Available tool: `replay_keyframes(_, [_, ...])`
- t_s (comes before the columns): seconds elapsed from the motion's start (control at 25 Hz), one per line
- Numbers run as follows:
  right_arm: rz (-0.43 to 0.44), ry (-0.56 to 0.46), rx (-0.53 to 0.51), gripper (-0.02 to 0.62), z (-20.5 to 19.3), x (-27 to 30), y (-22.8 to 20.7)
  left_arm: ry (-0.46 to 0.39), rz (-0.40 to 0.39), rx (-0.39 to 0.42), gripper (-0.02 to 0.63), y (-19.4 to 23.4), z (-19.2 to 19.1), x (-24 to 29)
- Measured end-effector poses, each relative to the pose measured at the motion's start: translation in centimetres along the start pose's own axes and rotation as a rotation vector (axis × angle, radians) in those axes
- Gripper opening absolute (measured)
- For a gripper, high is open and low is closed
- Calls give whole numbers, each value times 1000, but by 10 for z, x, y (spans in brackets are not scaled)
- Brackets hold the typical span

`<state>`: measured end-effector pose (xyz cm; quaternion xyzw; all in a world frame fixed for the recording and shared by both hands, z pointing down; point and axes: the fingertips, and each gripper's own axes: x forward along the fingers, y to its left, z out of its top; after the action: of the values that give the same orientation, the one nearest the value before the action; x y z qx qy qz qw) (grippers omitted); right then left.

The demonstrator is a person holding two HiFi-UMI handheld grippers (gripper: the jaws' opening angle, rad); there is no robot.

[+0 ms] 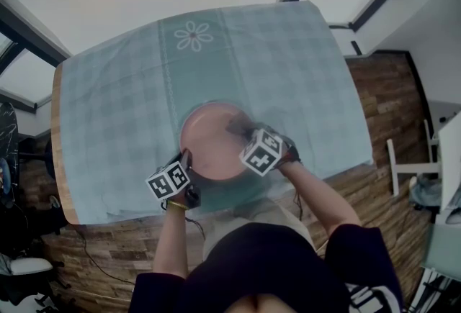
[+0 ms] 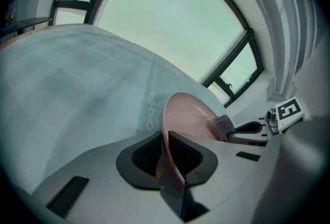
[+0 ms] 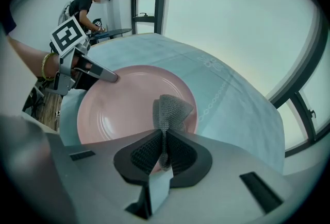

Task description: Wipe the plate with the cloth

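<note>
A pink plate (image 1: 209,146) lies on the table near its front edge. My left gripper (image 1: 186,160) is shut on the plate's near-left rim (image 2: 167,151), which runs on edge between the two pads. My right gripper (image 1: 241,130) is shut on a grey knitted cloth (image 3: 170,112). The cloth's free end rests on the plate (image 3: 124,109) at its right side. In the left gripper view, the cloth (image 2: 223,126) shows at the plate's far rim.
A pale green checked tablecloth (image 1: 274,60) with a flower print (image 1: 193,36) covers the table. Wooden floor lies to the right and below. A person stands at a desk in the background (image 3: 85,6) of the right gripper view.
</note>
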<state>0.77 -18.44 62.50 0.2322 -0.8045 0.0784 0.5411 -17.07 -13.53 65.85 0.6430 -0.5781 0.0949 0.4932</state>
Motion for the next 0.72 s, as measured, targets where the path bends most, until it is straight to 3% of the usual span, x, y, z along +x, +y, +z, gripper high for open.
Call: replay_keyframes(0.72, [75, 43, 4, 32, -18, 12, 42, -9, -1, -1, 55, 1, 0, 0])
